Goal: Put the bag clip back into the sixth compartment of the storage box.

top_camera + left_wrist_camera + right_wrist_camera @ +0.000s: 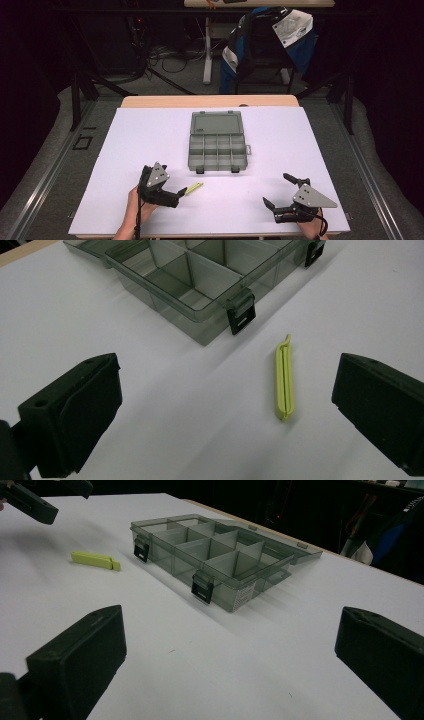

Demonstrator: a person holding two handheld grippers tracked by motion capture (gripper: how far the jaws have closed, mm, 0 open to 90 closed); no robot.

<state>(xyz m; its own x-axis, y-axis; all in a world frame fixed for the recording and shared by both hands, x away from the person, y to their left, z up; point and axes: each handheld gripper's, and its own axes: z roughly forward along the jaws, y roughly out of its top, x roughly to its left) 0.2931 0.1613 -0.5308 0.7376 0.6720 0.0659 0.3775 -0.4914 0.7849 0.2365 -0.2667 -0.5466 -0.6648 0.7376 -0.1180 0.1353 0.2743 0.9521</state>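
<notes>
Surface: a white sheet [150, 135] covers a wooden table [210, 101], whose bare far edge shows beyond the sheet. Room is dark; grey floor, a tangle of cables [165, 57] behind the table, and a chair draped with a blue and white jacket [270, 40] further back. Open sheet lies to left and right of centre, and a wide bare strip runs along the near edge between the two hands. A smoky grey compartment box [218, 146] sits at centre, lid laid open flat toward the far edge, dividers visible, two black latches on its near wall; compartments look empty as far as can be seen. A yellow-green clip [284, 380] lies flat on the sheet just in front of the box's near-left corner, apart from it. Left gripper [172, 196] is at near left, jaws wide apart, holding nothing; in the left gripper view the clip lies between the jaws, nearer the right-hand one, touching neither. Right gripper [280, 191] is at near right, well apart from box and clip, jaws wide apart, holding nothing.
</notes>
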